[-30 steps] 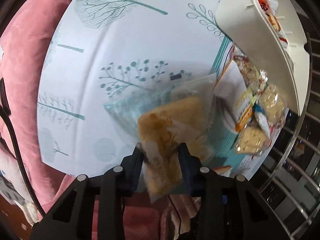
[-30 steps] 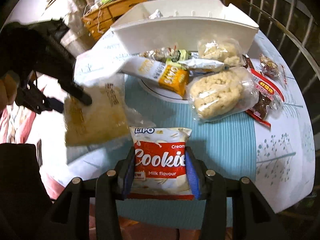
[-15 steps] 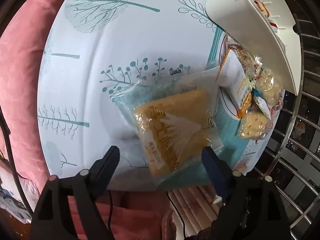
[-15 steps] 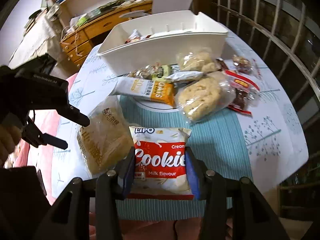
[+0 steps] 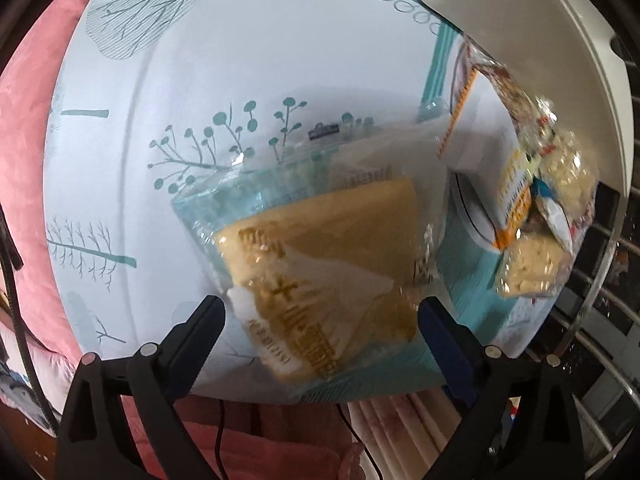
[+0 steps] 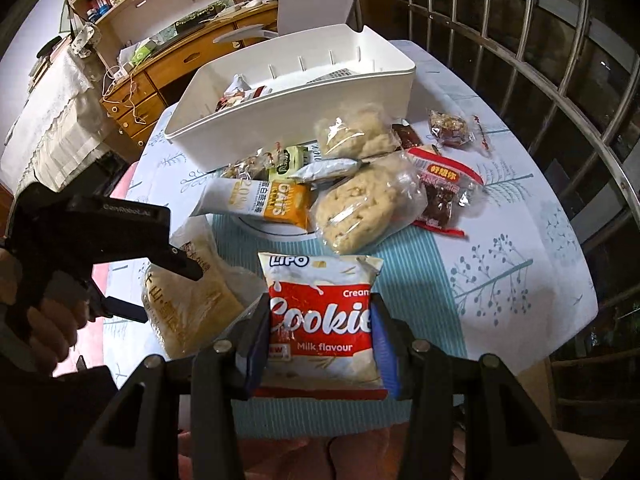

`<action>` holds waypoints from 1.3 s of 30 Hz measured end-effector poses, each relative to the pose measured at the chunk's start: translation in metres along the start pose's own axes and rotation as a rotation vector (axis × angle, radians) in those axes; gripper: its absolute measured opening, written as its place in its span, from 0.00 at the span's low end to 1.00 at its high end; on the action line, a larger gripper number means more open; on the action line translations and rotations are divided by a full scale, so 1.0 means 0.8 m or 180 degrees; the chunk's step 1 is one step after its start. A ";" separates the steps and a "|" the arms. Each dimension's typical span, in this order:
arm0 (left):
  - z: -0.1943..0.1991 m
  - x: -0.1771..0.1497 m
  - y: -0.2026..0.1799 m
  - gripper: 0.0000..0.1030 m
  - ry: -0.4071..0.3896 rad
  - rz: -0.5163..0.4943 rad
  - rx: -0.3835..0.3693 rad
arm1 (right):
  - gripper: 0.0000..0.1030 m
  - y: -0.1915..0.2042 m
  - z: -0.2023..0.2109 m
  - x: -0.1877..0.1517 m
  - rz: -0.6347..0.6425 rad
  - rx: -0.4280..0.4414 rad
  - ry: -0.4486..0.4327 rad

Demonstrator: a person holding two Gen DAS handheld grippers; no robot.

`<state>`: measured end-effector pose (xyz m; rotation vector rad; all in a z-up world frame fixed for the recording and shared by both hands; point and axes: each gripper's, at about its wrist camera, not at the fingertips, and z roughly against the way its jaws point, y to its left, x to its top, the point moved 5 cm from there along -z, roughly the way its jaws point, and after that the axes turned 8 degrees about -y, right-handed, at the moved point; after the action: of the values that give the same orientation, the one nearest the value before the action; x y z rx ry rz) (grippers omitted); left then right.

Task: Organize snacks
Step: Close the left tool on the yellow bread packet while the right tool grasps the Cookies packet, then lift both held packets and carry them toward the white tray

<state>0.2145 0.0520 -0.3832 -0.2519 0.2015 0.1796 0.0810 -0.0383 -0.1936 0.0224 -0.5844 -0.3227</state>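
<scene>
The left gripper [image 5: 320, 312] has its jaws spread wide and still opening. A clear-wrapped tan cake packet [image 5: 320, 272] lies between them on the table, and neither blue pad presses on it; there is a gap on each side. In the right wrist view the same packet [image 6: 188, 304] lies flat near the table's near-left edge, with the left gripper [image 6: 164, 288] hanging just above it and the person's hand [image 6: 44, 316] wrapped round its handle.

The right gripper [image 6: 320, 320] is clamped on a red and white Lipo cream cookie pack [image 6: 320, 316], the blue pads pressing both side edges, and the pack is held above the teal striped part of the tablecloth [image 6: 420, 280].

Beyond it lies a loose cluster: an orange and white oats bar [image 6: 264, 200], two clear bags of pale puffed snacks [image 6: 360, 208], a red-wrapped dark sweet [image 6: 440, 188] and some smaller wrapped pieces, most touching or overlapping. The white storage bin [image 6: 296, 112] stands at the far side, just behind this cluster, holding a few wrapped snacks at its left end while the rest of its floor is bare.

Free cloth lies to the right of the cookie pack, out to the rounded table edge. A metal railing [image 6: 540, 60] runs close past the table's right and far sides, and a pink cushioned seat [image 5: 28, 120] sits just beyond the left edge.
</scene>
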 end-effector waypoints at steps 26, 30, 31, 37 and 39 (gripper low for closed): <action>-0.019 -0.008 0.014 0.93 -0.0730 0.0994 0.0286 | 0.45 -0.046 -0.041 0.122 0.0681 0.0771 0.0259; -0.012 -0.018 0.017 0.85 -0.0841 0.0999 0.0262 | 0.45 -0.051 -0.046 0.138 0.0728 0.0907 0.0281; -0.009 -0.020 0.019 0.84 -0.0854 0.1009 0.0267 | 0.45 -0.053 -0.047 0.142 0.0736 0.0948 0.0283; 0.016 -0.035 0.031 0.77 -0.0896 0.1029 0.0394 | 0.45 -0.055 -0.051 0.162 0.0889 0.1116 0.0248; 0.023 -0.042 0.031 0.75 -0.0851 0.1031 0.0461 | 0.45 -0.055 -0.050 0.167 0.0935 0.1167 0.0224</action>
<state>0.1804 0.0758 -0.3640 -0.0477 -0.0122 0.5143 0.1946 -0.1240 -0.1598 0.2970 -0.5620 0.0734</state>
